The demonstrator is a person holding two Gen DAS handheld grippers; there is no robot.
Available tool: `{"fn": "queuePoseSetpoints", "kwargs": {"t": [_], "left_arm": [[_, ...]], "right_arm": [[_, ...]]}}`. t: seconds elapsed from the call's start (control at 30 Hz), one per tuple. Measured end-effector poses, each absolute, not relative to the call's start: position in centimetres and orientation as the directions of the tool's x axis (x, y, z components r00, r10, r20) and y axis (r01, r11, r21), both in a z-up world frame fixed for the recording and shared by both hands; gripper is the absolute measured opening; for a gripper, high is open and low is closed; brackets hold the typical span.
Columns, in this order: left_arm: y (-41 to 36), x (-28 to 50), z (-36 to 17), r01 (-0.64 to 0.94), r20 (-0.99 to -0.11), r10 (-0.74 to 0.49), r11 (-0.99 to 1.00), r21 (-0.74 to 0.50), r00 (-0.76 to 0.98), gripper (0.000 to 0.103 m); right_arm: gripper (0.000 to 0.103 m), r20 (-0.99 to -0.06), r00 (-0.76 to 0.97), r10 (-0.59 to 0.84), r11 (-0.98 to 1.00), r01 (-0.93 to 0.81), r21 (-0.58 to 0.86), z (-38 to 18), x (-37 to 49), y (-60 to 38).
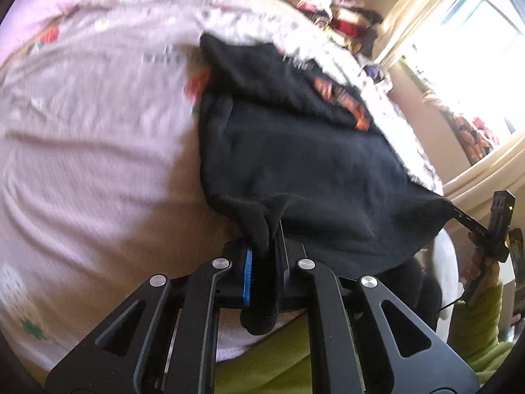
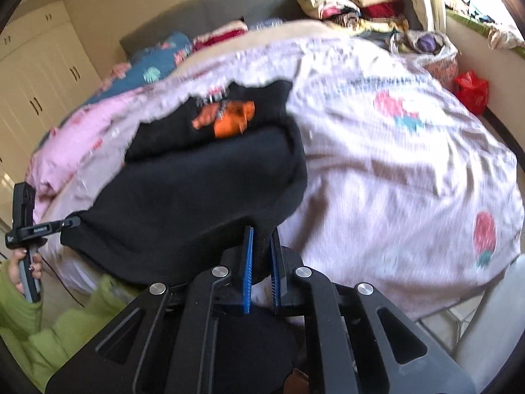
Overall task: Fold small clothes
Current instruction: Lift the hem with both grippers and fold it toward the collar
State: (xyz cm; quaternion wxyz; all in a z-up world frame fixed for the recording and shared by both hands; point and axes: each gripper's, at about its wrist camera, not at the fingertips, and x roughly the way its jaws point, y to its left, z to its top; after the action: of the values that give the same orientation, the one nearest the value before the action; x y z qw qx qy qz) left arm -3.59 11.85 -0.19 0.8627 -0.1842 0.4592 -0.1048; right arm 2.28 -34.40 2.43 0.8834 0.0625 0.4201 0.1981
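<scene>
A small black garment (image 1: 295, 164) with an orange print (image 1: 344, 101) lies partly folded on the pink bedspread (image 1: 92, 138). My left gripper (image 1: 264, 229) is shut on the garment's near left corner, and the cloth hangs down between its blue pads. My right gripper (image 2: 262, 233) is shut on the near right corner of the same black garment (image 2: 197, 197). The near edge is lifted off the bed between the two grippers. Each wrist view shows the other gripper at the garment's far corner, held in a hand (image 2: 29, 262) with a green sleeve (image 1: 479, 335).
A strawberry-print pink bedspread (image 2: 393, 164) covers the bed. Stacks of folded clothes (image 2: 354, 3) sit at the far corner by a bright window (image 1: 475, 49). A red bag (image 2: 471, 90) is on the floor at right, cupboards (image 2: 36, 82) at left, a white chair (image 2: 492, 328) nearby.
</scene>
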Motion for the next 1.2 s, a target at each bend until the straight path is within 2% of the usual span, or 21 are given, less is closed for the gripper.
{"fn": "queuePoseSetpoints", "kwargs": {"t": [0.37,0.7,0.9,1.2], "left_arm": [[13.5,-0.1,4.1,0.032,-0.651,-0.344,0.897,-0.441,0.677,0.004],[15.1,2.2,5.7,0.02,-0.581,-0.349,0.868,-0.496,0.735,0.004],[15.6,4.7,5.9,-0.006,-0.562,-0.336,0.855,-0.519,0.756,0.004],[16.5,8.8,5.2,-0.054,-0.561,-0.314,0.838,-0.544,0.766,0.004]], "right_arm": [[0.008,-0.606,0.675,0.421,0.906,-0.277,0.32,8.8,6.3,-33.8],[0.008,-0.574,0.72,0.391,0.915,-0.232,0.331,11.3,10.8,-33.0],[0.009,-0.573,0.731,0.37,0.922,-0.214,0.323,11.4,14.2,-32.1],[0.009,-0.642,0.697,0.319,0.944,-0.171,0.284,9.8,20.6,-30.5]]}}
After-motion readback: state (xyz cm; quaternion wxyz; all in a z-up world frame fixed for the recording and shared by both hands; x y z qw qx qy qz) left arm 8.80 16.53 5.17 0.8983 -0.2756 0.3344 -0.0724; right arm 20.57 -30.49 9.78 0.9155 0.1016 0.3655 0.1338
